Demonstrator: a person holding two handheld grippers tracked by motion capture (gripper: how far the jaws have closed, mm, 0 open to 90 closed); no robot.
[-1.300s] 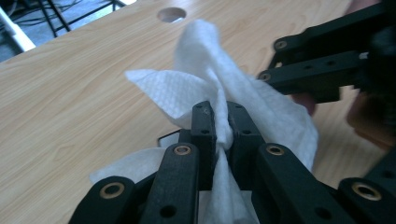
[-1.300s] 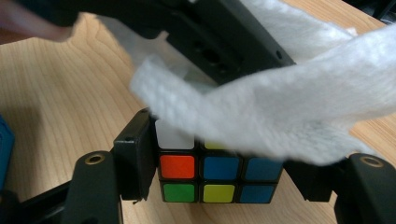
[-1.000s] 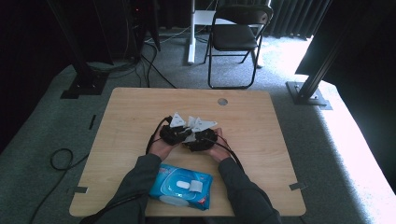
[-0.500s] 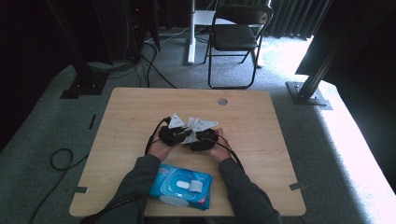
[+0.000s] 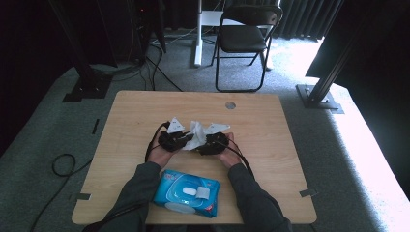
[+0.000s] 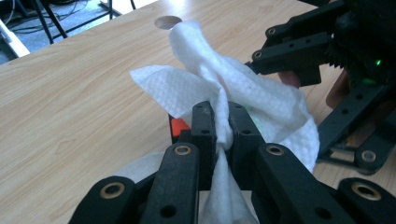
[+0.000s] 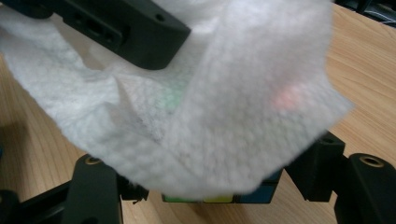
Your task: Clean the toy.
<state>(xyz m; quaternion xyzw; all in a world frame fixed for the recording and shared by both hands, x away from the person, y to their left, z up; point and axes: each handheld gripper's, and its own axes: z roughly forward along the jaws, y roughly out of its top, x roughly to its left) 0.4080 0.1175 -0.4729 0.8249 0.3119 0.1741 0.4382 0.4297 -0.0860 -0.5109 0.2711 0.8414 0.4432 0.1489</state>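
High view first: on the pale wooden table [image 5: 135, 125] the person's left gripper [image 5: 180, 140] and right gripper [image 5: 207, 143] meet over a crumpled white wet wipe [image 5: 195, 134], with a blue pack of wipes [image 5: 187, 193] lying nearer the table's front edge, between the forearms. Left gripper view shows its jaws pinched tight on a twisted fold of the wipe [image 6: 219, 93]. Right gripper view shows a cube with coloured tiles [image 7: 219, 198] between its jaws, which look closed on the cube's sides, the wipe [image 7: 187, 102] draped over the top. I'd say the cube is being wiped. Next the left gripper should drag the cloth across a face while the right keeps its grip firm, so the cube doesn't twist free.
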